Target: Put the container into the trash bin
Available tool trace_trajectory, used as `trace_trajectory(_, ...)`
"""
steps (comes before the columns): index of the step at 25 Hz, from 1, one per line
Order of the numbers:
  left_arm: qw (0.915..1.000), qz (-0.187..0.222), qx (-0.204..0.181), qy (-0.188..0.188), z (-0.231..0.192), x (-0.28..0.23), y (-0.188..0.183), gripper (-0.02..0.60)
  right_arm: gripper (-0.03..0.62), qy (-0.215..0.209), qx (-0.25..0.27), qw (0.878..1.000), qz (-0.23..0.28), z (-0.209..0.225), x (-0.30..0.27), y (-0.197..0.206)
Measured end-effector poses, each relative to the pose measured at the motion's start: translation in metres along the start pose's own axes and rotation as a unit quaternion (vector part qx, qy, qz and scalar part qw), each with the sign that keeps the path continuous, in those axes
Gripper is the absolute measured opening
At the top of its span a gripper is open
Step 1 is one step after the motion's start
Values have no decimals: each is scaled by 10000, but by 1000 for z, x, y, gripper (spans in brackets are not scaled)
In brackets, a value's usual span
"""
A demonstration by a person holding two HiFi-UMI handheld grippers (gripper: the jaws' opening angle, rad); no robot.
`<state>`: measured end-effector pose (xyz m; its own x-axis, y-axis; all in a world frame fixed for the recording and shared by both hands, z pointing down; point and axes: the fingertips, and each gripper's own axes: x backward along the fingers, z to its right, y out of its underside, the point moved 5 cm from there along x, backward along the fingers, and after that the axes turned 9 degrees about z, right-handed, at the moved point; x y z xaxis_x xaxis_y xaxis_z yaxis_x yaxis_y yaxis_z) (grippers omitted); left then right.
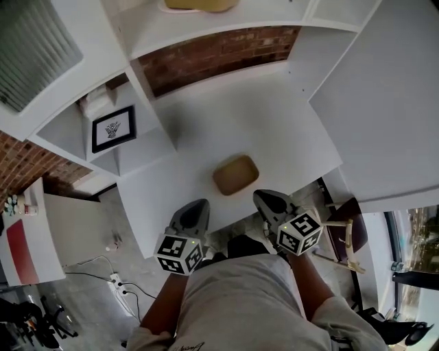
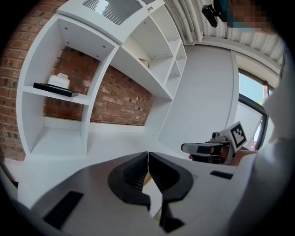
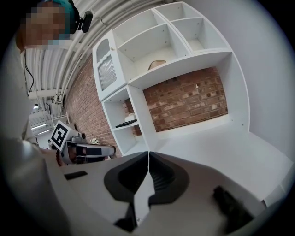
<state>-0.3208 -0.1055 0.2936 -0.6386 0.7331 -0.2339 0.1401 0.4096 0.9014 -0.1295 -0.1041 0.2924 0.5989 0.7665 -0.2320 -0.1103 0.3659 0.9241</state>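
Note:
A shallow brown container (image 1: 235,174) lies on the white desk (image 1: 274,130), near its front edge. My left gripper (image 1: 198,206) hovers at that edge, just left of and nearer than the container, jaws shut with nothing in them. My right gripper (image 1: 263,197) is level with it on the other side, just right of the container, also shut and empty. In the left gripper view my left gripper (image 2: 148,157) has its jaws pressed together, with the right gripper (image 2: 208,148) alongside. The right gripper view shows my right gripper (image 3: 149,157) likewise closed, with the left gripper (image 3: 87,150) beside it. No trash bin shows in any view.
White shelving (image 1: 103,103) backs the desk against a brick wall (image 1: 219,55), with a framed picture (image 1: 114,127) in a left cubby and a tan object (image 1: 199,4) on a high shelf. A chair (image 1: 346,236) stands at the right. Cables and a power strip (image 1: 118,282) lie on the floor.

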Motion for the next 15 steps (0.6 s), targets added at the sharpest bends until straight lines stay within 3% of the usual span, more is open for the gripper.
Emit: trace_trajectory(15, 9997, -31, 44, -250, 7, -72, -6, 17, 28, -113, 168, 9986, -489, 84, -20, -5)
